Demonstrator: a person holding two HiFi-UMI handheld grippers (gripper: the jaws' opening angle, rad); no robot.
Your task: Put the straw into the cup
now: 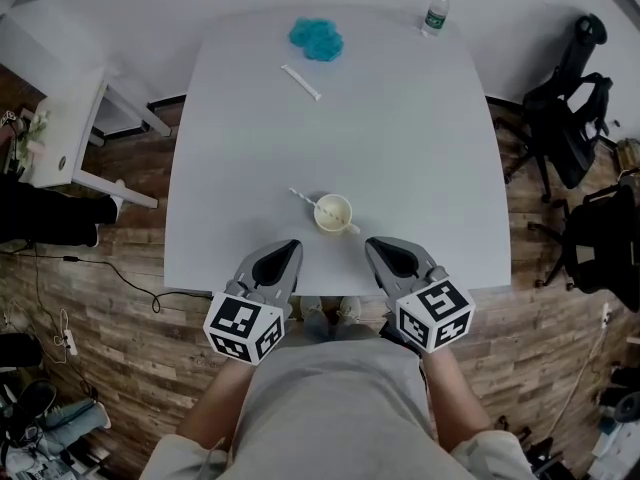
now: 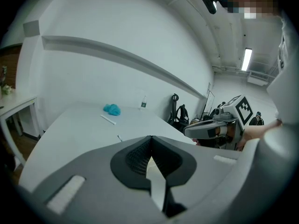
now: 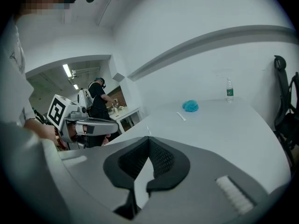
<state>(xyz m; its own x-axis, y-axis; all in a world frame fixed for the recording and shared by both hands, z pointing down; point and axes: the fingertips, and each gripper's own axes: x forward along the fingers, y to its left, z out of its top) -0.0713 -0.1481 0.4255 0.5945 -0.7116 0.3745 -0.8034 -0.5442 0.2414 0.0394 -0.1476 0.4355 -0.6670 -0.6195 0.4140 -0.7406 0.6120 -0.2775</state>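
Both grippers, left (image 1: 288, 248) and right (image 1: 375, 247), sit near, fingers closed on nothing. A light, thin, probably bendable straw (image 1: 302, 199) lies against the cup's (image 1: 334, 213) left rim; pinch it mid-length.

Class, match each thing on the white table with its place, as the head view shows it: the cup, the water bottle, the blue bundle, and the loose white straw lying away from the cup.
Things:
1. cup
2. water bottle
3. blue bundle
4. loose white straw

Places:
a. far right corner of the table
b. by the near edge
c. by the far edge, left of the bottle
d. lying flat, a little nearer than the far edge

Pairs: 1-b, 2-a, 3-c, 4-d
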